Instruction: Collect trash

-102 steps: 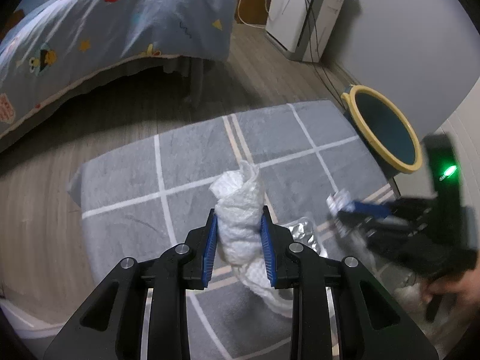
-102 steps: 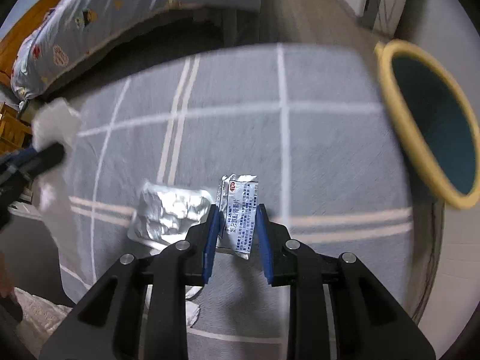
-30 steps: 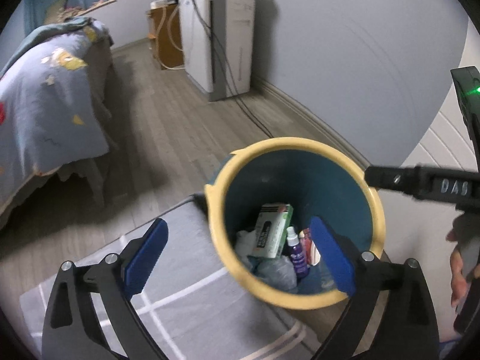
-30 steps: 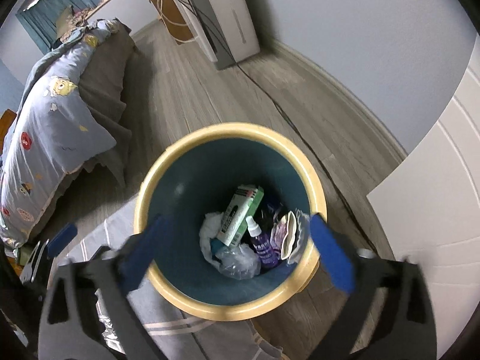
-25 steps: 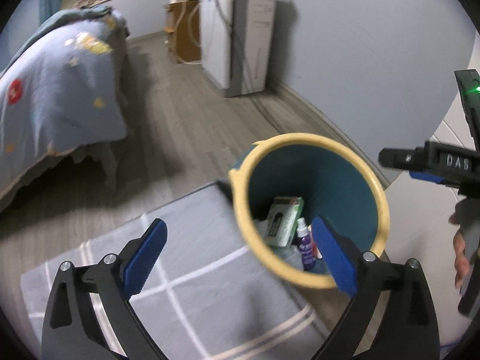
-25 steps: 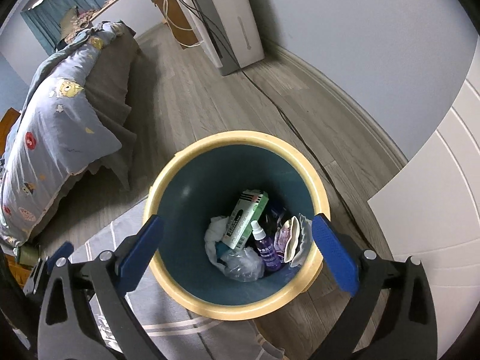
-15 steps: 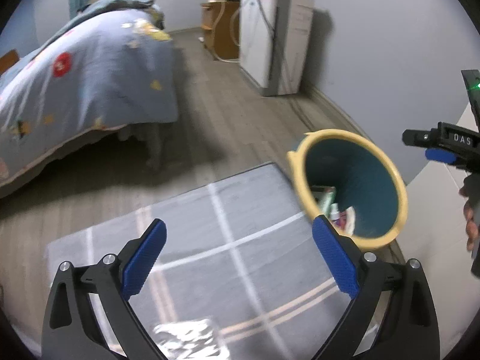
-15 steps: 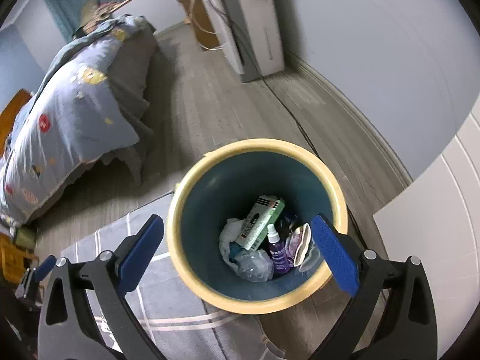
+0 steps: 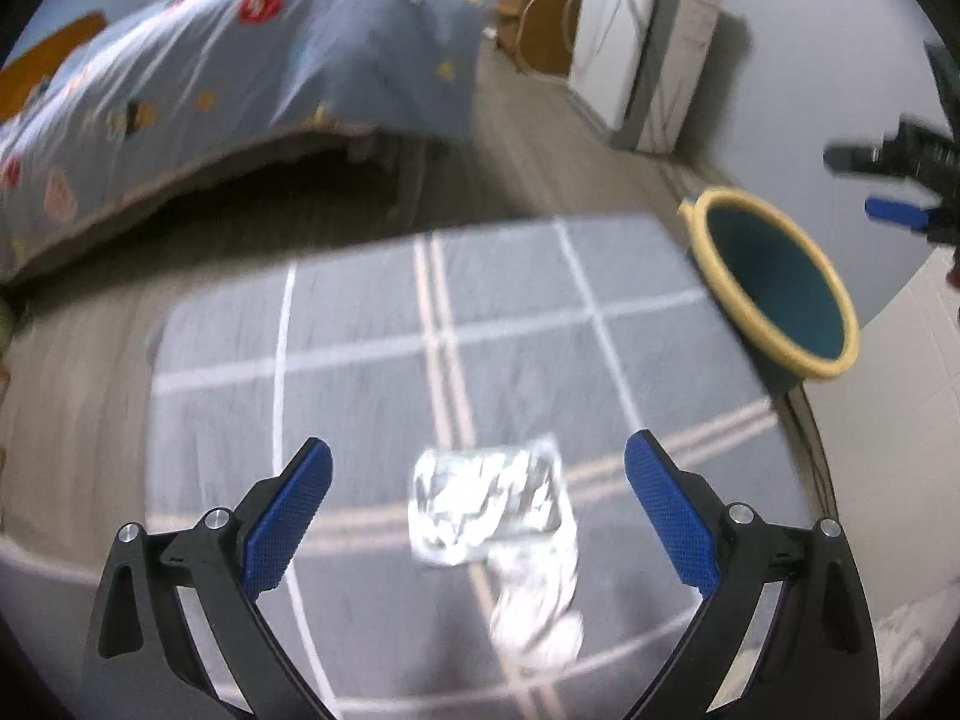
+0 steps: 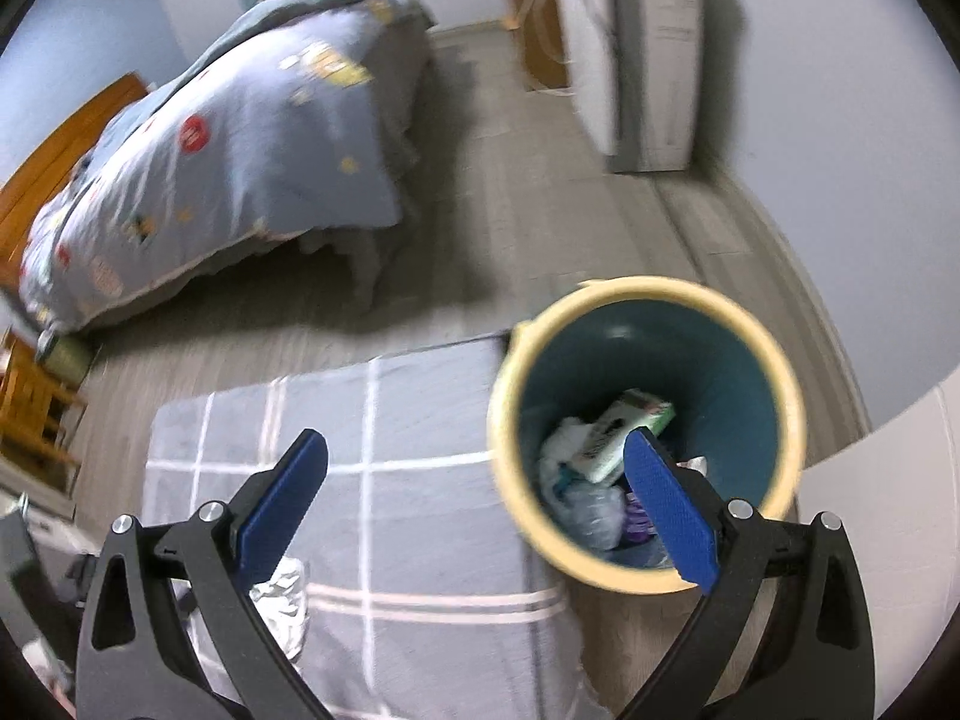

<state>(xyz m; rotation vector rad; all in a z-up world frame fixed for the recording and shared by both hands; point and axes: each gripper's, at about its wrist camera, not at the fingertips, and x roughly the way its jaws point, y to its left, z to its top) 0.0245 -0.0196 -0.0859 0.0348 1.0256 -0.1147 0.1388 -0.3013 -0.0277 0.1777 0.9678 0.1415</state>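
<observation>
Both loads are dropped — the tissue and packet the jaws carried seconds ago now lie in the bin (image 10: 645,450). The left gripper (image 9: 477,498), jaws released and empty, has swung back over the rug (image 9: 360,330), where crumpled foil (image 9: 486,501) lies between its jaws. The right gripper (image 10: 474,495) — also spread empty — is drawing away, the bin behind its right jaw.
</observation>
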